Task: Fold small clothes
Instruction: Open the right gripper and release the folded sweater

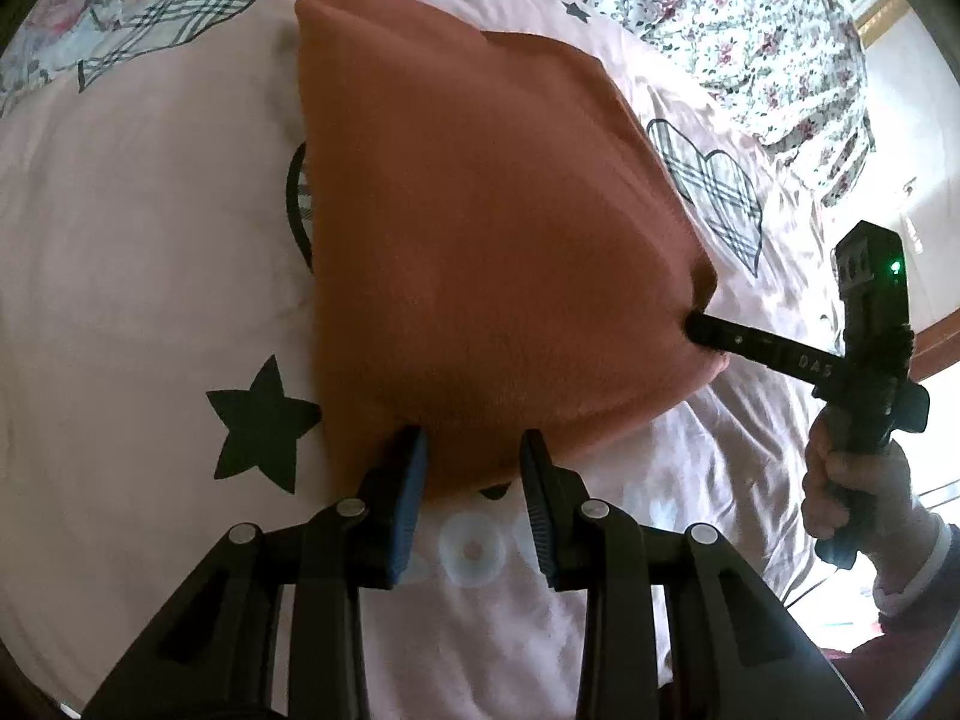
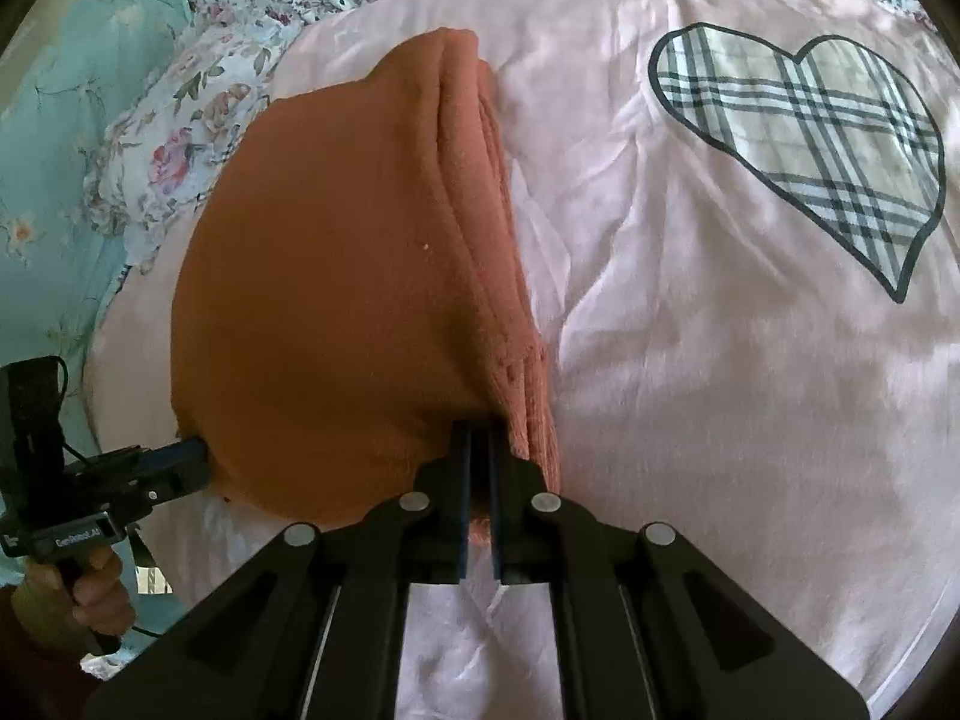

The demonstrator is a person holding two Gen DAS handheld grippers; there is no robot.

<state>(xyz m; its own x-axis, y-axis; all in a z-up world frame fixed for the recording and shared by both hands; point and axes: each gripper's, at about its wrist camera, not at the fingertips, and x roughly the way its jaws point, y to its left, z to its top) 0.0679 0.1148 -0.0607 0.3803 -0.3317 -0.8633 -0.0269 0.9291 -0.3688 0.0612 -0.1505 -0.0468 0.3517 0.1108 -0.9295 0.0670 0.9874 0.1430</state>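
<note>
A folded rust-orange knit garment (image 1: 480, 228) lies on a pink bedsheet (image 1: 132, 252); it also shows in the right wrist view (image 2: 336, 300) with stacked folded edges on its right side. My left gripper (image 1: 474, 450) is open, its fingers straddling the garment's near edge. My right gripper (image 2: 478, 438) is shut on the garment's near corner. In the left wrist view the right gripper (image 1: 696, 327) pinches the garment's right corner. In the right wrist view the left gripper (image 2: 192, 453) sits at the garment's lower left edge.
The pink sheet (image 2: 720, 360) has plaid hearts (image 2: 804, 144) and black stars (image 1: 258, 420). A floral quilt (image 1: 720, 18) is bunched at the far side. A blue floral cloth (image 2: 66, 138) lies to the left. A hand (image 1: 852, 486) holds the right gripper's handle.
</note>
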